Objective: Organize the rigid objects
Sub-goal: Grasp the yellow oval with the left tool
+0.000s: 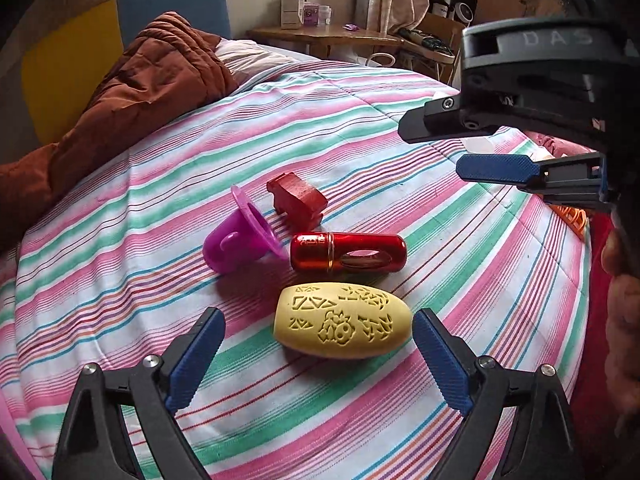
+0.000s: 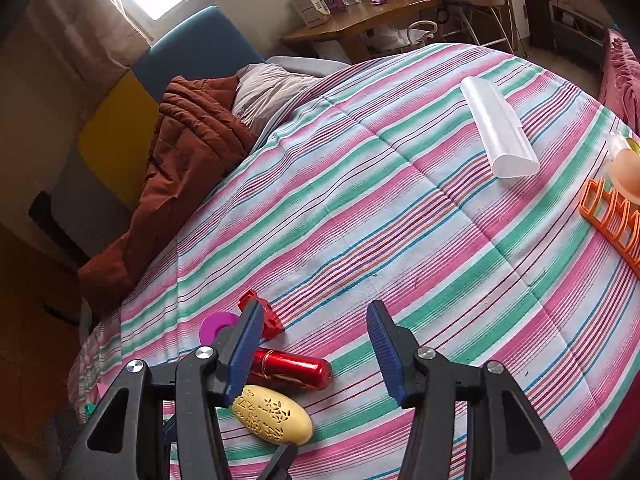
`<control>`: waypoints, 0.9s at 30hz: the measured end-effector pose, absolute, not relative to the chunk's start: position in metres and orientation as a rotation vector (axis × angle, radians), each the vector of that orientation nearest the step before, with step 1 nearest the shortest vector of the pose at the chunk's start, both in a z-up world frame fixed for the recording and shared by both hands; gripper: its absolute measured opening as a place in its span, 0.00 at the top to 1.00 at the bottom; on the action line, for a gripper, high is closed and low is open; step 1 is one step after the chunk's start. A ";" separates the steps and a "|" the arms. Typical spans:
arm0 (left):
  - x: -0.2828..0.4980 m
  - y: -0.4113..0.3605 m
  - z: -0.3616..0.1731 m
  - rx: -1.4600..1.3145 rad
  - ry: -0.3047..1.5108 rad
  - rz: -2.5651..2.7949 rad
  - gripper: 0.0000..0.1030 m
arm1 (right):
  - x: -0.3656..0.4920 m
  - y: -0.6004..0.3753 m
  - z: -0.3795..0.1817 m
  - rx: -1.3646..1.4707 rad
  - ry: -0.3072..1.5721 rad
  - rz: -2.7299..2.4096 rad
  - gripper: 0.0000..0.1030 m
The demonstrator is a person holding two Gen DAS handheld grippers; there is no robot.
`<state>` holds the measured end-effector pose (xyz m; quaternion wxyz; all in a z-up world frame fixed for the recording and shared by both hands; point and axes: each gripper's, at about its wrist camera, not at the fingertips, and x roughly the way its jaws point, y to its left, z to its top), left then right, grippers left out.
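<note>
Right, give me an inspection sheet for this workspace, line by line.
Surface: striped bedspread, wrinkled.
Job's things: yellow carved egg, red metal capsule, purple cup and red block clustered together.
Clutter: clear plastic case and orange rack lie apart.
Grippers: left gripper open beside the egg; right gripper open, empty.
Cables: nothing seen.
Surroundings: brown quilt, wooden desk.

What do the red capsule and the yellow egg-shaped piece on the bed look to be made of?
Red capsule: likely anodised metal, judging by its glossy mirror-like highlights and gold band. Yellow egg-shaped piece: matte, with no glare and crisp carved patterns; it could be plastic, a 3D print or painted wood, which the pictures leave open.
</note>
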<state>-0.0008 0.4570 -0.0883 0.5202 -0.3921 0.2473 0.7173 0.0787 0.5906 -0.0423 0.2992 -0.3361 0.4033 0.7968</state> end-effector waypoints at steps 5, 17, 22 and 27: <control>0.007 0.465 -0.099 -0.929 0.615 1.668 0.26 | 0.073 0.589 -0.046 -0.928 1.055 2.118 0.47; 0.002 0.391 -0.099 -0.988 0.464 1.766 0.26 | 0.043 0.572 -0.069 -1.163 1.001 2.163 0.48; 0.006 0.359 -0.098 -1.026 0.407 1.811 0.26 | 0.030 0.560 -0.077 -1.263 0.922 2.184 0.47; 0.015 0.337 -0.098 -1.040 0.381 1.828 0.26 | 0.024 0.557 -0.077 -1.281 0.852 2.191 0.44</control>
